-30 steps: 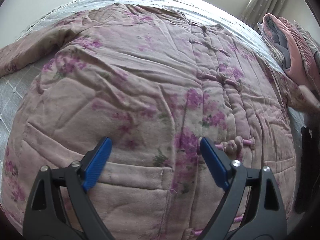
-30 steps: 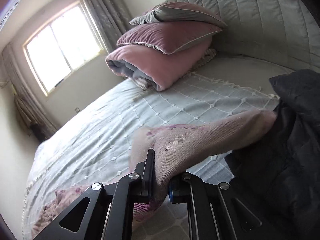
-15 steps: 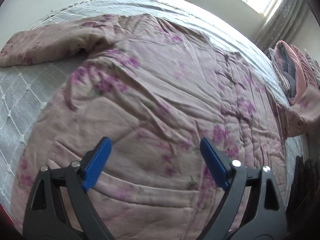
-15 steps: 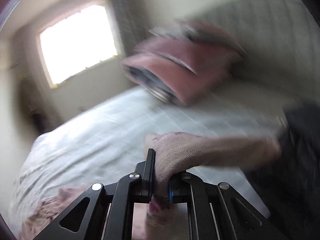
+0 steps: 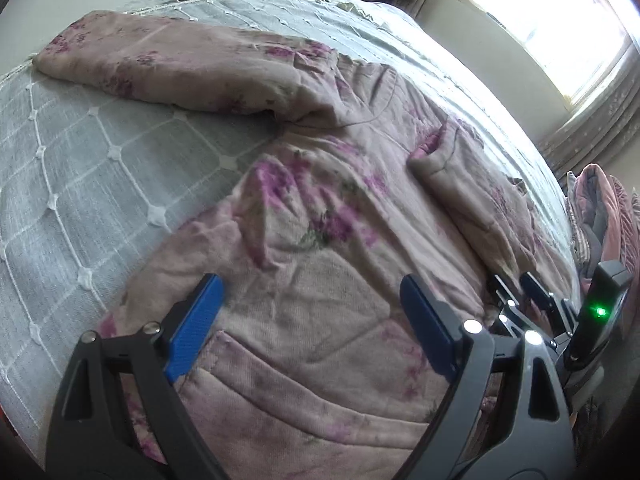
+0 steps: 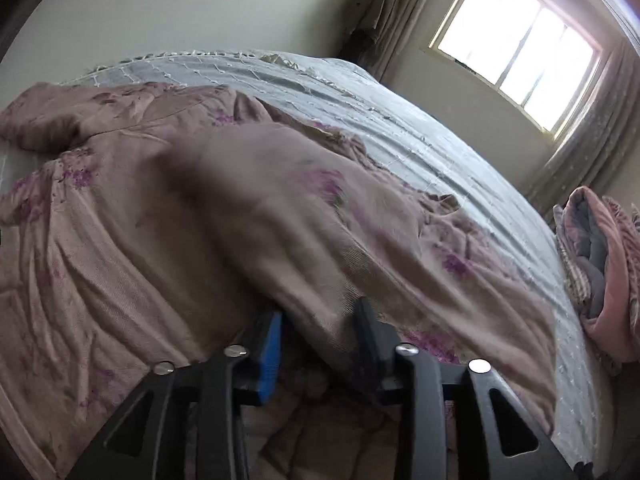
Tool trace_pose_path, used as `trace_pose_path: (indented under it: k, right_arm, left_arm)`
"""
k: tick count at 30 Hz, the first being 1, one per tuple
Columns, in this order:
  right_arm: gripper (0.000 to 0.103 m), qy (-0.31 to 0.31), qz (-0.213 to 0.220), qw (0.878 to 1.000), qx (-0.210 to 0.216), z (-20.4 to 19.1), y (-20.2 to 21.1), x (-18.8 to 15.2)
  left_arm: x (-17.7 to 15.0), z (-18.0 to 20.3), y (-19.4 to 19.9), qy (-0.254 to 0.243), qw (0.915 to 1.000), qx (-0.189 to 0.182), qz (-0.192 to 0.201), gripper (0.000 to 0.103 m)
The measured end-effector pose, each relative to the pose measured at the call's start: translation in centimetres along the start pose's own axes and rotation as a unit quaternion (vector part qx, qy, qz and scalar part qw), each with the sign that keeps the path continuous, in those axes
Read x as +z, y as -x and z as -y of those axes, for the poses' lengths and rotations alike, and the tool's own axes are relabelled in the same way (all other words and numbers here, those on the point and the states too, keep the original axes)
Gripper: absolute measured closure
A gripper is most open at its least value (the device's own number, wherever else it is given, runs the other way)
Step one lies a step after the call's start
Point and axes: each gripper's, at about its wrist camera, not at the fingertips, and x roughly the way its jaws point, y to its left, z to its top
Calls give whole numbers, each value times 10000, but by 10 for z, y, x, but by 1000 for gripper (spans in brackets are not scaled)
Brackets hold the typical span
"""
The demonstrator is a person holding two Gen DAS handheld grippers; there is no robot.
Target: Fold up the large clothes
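Bedspread [image 5: 80,168] under jacket [image 5: 320,240]; left gripper [image 5: 308,320] fingers wide, right gripper [image 6: 320,332] pinching sleeve [image 6: 288,208].

Sunlit bedroom, pale walls, wide bed.

Grey quilted bedspread [image 5: 72,168] stitched in white diamonds, fringed along the far edge. Bright paned window [image 6: 516,48] at upper right, overexposed, flanked by patterned grey curtains [image 6: 588,152]. Stacked pink and grey bedding [image 6: 604,264] at the right end of the bed. Plain cream wall [image 6: 208,4] behind.
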Motion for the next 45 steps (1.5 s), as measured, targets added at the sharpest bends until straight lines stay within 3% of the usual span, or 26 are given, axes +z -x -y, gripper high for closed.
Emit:
trace_pose_path:
  k: [5,8,11,14,15,17,19,20,23,25,29,32,35,37,39,41,43,45]
  right_arm:
    - [43,-875,-94,9929,799,24,10,0]
    - [43,-1384,104,9833,1181,47,29,4]
    - [38,-2322,425,9649,1149,103,48,-7]
    - [38,-3214,231,9436,755,151,36,-29]
    - [38,-3312,94,9399,826,157,28,-36]
    - [38,-3045,-351,9468,983,146,7,-48]
    - [38,-2311,-685,9683,649,119,-6,-51]
    - [38,-2014,-653,9765,412,107,-5,-50]
    - [38,-2073,-913,9740,91,101,-1,-31]
    - [38,-1915,-590,9797,59,88,15,-7]
    - [38,-1139,161,9921,501,21,38,50]
    - [39,-543,97,9954,780,-37,22,81]
    - [39,-78,58,9977,669,-76,1,95]
    - [39,-126,77,9984,552,-92,-13,105]
    - [39,-238,-17,9973,691,-101,-34,111]
    - [49,-1,-302,9978,583,-113,-53,107]
    - [85,164,-392,9985,347,-116,-60,109]
    - [91,-231,-397,9977,491,-107,-49,116]
  left_arm:
    - [-1,4,-1,-34,10000,-63,-57,13]
    - [0,3,-2,-16,9999,-86,-77,13]
    - [-1,3,-1,16,9999,-85,-95,13]
    - [-1,5,-1,14,9999,-105,-85,13]
    - [-1,6,0,-5,9999,-116,-81,13]
    - [-2,8,0,-37,9999,-112,-81,13]
    - [-1,7,0,-17,9999,-90,-91,13]
    - [-1,5,-1,18,9999,-86,-101,13]
    - [2,1,-1,115,9998,-116,-128,13]
    - [4,-1,1,136,9997,-144,-121,13]
    - [10,-9,5,116,9999,-12,-1,13]
    - [16,-22,7,304,9995,37,46,13]
    - [21,-35,3,524,9986,67,-16,13]
    - [25,-44,0,696,9975,41,-80,13]
    - [28,-51,-2,822,9965,-19,-140,13]
    - [29,-55,-3,894,9958,-68,-169,13]
    - [31,-60,-3,996,9948,-105,-186,13]
    - [33,-66,-2,1124,9934,-142,-195,13]
